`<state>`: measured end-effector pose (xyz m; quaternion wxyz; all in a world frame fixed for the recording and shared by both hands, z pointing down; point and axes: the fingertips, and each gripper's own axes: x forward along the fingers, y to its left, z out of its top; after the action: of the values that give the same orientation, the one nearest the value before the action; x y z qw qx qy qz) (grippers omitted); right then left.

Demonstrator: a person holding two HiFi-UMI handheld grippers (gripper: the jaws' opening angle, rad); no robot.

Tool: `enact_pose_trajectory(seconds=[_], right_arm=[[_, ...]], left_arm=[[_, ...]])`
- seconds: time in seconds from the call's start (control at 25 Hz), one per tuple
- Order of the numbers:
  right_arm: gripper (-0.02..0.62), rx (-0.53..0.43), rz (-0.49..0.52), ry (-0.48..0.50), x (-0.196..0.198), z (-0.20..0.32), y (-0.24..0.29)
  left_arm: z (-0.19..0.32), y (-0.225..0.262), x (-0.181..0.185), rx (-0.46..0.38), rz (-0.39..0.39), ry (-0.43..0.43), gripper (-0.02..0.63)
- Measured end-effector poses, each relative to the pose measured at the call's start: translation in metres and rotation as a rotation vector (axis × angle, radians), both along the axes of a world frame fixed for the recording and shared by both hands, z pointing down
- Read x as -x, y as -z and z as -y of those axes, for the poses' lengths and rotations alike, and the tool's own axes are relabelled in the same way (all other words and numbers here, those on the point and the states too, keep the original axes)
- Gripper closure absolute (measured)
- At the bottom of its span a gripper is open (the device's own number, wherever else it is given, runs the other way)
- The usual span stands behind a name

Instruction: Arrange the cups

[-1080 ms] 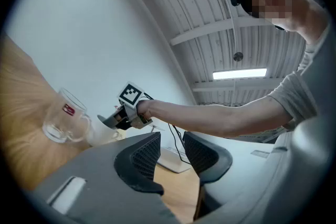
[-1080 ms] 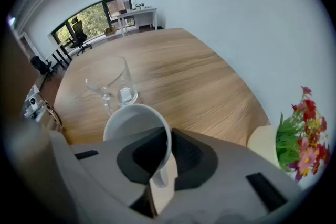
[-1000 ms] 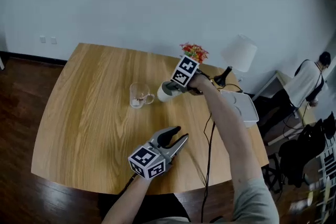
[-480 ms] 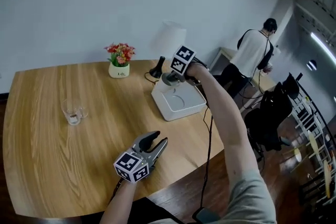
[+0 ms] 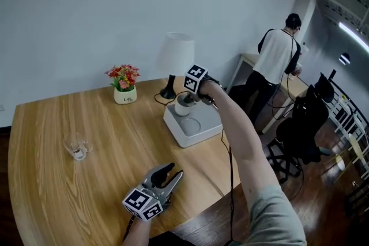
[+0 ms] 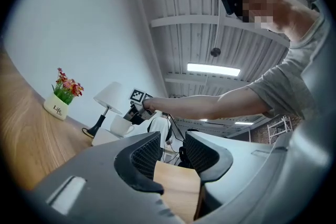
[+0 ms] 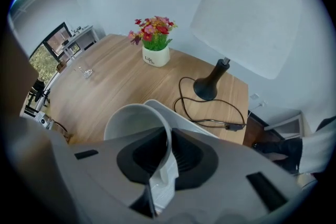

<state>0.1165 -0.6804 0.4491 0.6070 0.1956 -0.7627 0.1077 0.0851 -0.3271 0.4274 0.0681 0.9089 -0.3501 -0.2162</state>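
**Status of the work**

1. Right gripper: the jaws stand narrow and clamp the wall of a white mug, one pad inside the rim and one outside. The gripper points steeply down.
2. White mug: it is held above the rear part of a white tray at the far right of the table. The tray shows a round recess in front of the mug. Whether the mug base touches the tray surface cannot be told.
3. Left gripper: the jaws stand apart with nothing between them; only the table edge shows through the gap. The gripper hovers over the near edge of the table, well apart from both cups.
4. Glass cup: it stands upright on the bare table at the left, well apart from the tray and from both grippers.
5. Other items: a lamp stands just behind the tray, and a flower pot stands to the left of the lamp.

**Progress assessment**

- Judged as under way: placement of the white mug on the tray. The mug is at the tray but is not released.
- Judged as outstanding: setting the mug down and opening the right jaws.
- Judged as outstanding: fetching the glass cup, which appears untouched, and placing it with the mug. The free left gripper is the nearer tool for this.
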Motion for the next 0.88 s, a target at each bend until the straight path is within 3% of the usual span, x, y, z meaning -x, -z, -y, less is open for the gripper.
enact_pose_trajectory(seconds=[0.24, 0.44, 0.72, 0.88], right_arm=[[0.54, 0.029, 0.009, 0.046, 0.006, 0.006, -0.01], [0.535, -0.015, 0.055, 0.053, 0.007, 0.014, 0.0], [0.535, -0.089, 0.101, 0.043, 0.004, 0.016, 0.029], [0.535, -0.173, 0.26, 0.141, 0.039, -0.007, 0.079]], left_arm=[[-0.005, -0.002, -0.006, -0.015, 0.044, -0.008, 0.448], [-0.005, -0.001, -0.009, -0.03, 0.069, -0.01, 0.448], [-0.003, -0.001, -0.008, -0.023, 0.048, -0.01, 0.448], [-0.002, -0.002, -0.006, -0.022, 0.051, 0.0, 0.448]])
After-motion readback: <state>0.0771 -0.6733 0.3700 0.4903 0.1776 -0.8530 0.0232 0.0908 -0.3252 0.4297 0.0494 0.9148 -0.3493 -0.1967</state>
